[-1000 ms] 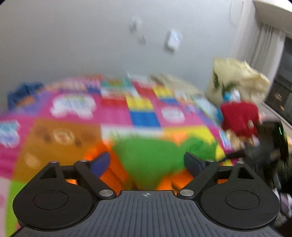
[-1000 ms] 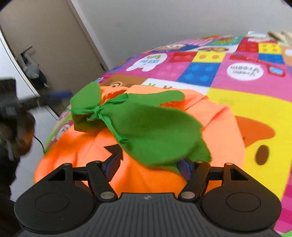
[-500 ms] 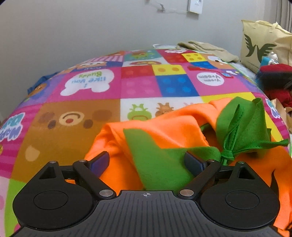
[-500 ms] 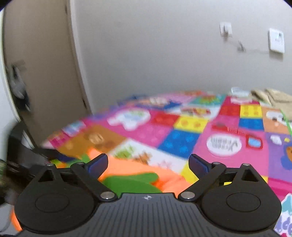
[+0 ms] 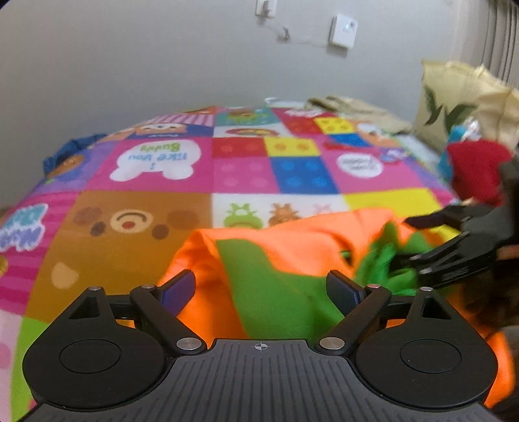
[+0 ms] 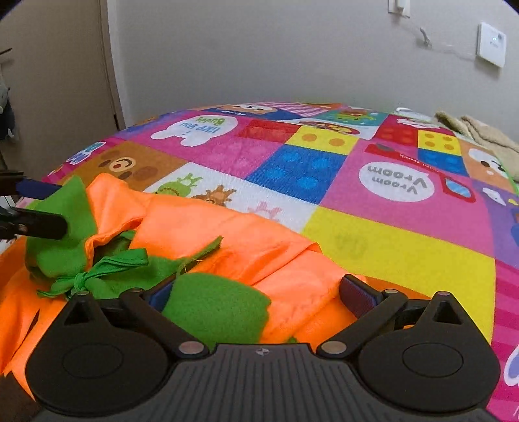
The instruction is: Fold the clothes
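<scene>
An orange garment (image 5: 292, 237) with green felt collar pieces (image 5: 279, 292) lies rumpled on a colourful patchwork play mat (image 5: 243, 168). My left gripper (image 5: 266, 289) is open, its fingers either side of the green flap and orange edge. My right gripper (image 6: 262, 295) is open over the same garment (image 6: 227, 233), with a green flap (image 6: 214, 305) between its fingers. The right gripper also shows in the left wrist view (image 5: 454, 250), at the green knot. The left gripper's fingers show at the left edge of the right wrist view (image 6: 32, 207).
A beige cloth (image 6: 480, 136) lies at the mat's far edge. A cream bag with a bird print (image 5: 460, 104) and a red item (image 5: 476, 168) sit at the right. A wall with a switch plate (image 5: 343, 29) stands behind, a door (image 6: 55, 81) at the left.
The right gripper has come back down over the garment from a raised view of the room. The left gripper stays over the green flap, shifted slightly.
</scene>
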The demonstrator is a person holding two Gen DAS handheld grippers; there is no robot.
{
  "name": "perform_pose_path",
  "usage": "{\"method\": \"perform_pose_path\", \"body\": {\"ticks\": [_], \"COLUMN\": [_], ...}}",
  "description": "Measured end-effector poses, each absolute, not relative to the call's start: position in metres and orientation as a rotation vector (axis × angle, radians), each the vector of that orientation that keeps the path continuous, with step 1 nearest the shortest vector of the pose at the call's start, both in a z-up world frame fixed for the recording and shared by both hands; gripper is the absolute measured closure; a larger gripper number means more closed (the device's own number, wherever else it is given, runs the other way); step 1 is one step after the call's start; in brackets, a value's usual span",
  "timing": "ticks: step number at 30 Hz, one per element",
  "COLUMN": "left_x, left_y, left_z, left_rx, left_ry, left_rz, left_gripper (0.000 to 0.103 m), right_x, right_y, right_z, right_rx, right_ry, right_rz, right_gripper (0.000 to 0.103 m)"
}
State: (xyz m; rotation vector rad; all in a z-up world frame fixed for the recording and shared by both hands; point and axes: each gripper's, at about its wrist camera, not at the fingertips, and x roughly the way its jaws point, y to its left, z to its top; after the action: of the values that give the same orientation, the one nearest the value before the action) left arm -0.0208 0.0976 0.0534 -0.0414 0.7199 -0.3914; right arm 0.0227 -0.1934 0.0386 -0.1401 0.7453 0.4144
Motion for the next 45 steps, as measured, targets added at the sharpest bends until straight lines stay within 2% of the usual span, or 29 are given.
{"method": "perform_pose_path", "body": {"ticks": [3,5,6,12,17,21,24,32,37,42,45], "left_x": [-0.025,-0.028,-0.028,-0.026,-0.023,-0.020,-0.014,0.038,0.068,0.087,0.101], "left_y": [0.102,0.101,0.101,0.089,0.089,0.102,0.120,0.142,0.129,0.117,0.111], "left_z": [0.054,0.053,0.053,0.038,0.026,0.038,0.050,0.049,0.024,0.017,0.023], "left_rx": [-0.076,-0.089,-0.096,-0.042,-0.039,-0.139,-0.233,-0.428,-0.444,-0.431,-0.422], "left_ry": [0.734,0.742,0.744,0.800,0.841,0.832,0.815,0.899,0.961,0.913,0.862], "left_rz": [-0.408,-0.429,-0.445,-0.464,-0.458,-0.485,-0.462,-0.452,-0.430,-0.456,-0.475], "left_gripper": [0.022,0.038,0.040,0.040,0.035,0.034,0.029,0.023,0.024,0.025,0.039], "right_x": [0.020,0.020,0.020,0.008,-0.013,-0.012,-0.011,0.026,0.070,0.108,0.132], "right_y": [-0.192,-0.191,-0.190,-0.196,-0.203,-0.206,-0.210,-0.253,-0.266,-0.256,-0.245], "right_z": [0.039,0.039,0.039,0.055,0.060,0.047,0.046,0.080,0.054,0.029,0.029], "right_rx": [-0.141,-0.149,-0.152,-0.155,-0.214,-0.201,-0.182,0.206,0.445,0.577,0.619], "right_ry": [0.742,0.736,0.734,0.673,0.661,0.712,0.732,0.846,1.006,1.022,0.982], "right_rz": [0.408,0.405,0.404,0.418,0.438,0.446,0.463,0.528,0.547,0.608,0.631], "right_gripper": [0.003,0.002,0.002,0.002,0.001,0.000,0.000,0.000,0.010,0.011,0.011]}}
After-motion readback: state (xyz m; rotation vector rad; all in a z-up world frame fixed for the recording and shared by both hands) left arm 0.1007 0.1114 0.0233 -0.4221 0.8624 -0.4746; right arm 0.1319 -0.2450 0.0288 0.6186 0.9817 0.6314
